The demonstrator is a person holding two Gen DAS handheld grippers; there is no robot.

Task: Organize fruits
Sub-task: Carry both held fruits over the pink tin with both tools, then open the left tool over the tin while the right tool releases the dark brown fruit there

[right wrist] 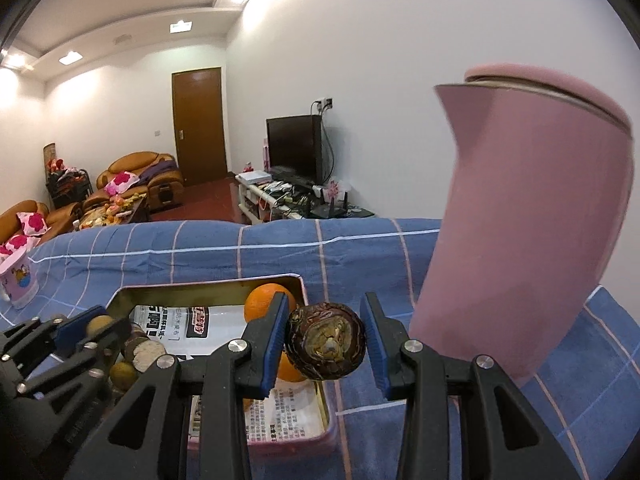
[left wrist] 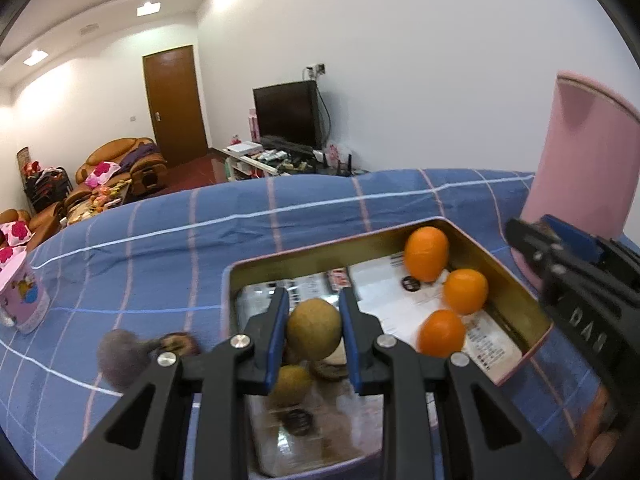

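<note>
Over the open tin (left wrist: pixel 516 312), left gripper (left wrist: pixel 314 330): jaws clamped on a round tan-yellow fruit (left wrist: pixel 314 328), dull matte skin, held just above the tin's near end. Below it, inside the tin: a second yellowish fruit (left wrist: pixel 290 384) and some brown, disc-like pieces (left wrist: pixel 330 368), blurred, kind not determinable.

Right gripper (right wrist: pixel 326 340): jaws clamped on a dark brown-maroon fruit (right wrist: pixel 326 340), wrinkled ribbed skin, paler yellowish patch facing the camera. It hangs over the tin's right-hand edge, beside the pink jug (right wrist: pixel 528 216).

Tin: rectangular, gold-coloured inside, pink rim, printed paper (left wrist: pixel 404 292) lining the floor. Three oranges (left wrist: pixel 426 248), glossy bright skin, lie grouped along its far-right wall, close together; whether they touch cannot be told.

Surface: blue checked cloth (left wrist: pixel 160 248) with pink and white lines. On it left of the tin, a dark brown fruit (left wrist: pixel 178 344) and a grey blurred object (left wrist: pixel 120 356) just beside it. Pink printed cup (left wrist: pixel 24 296) stands well apart at far left. Pink jug upright to the right of the tin, near its far corner.
</note>
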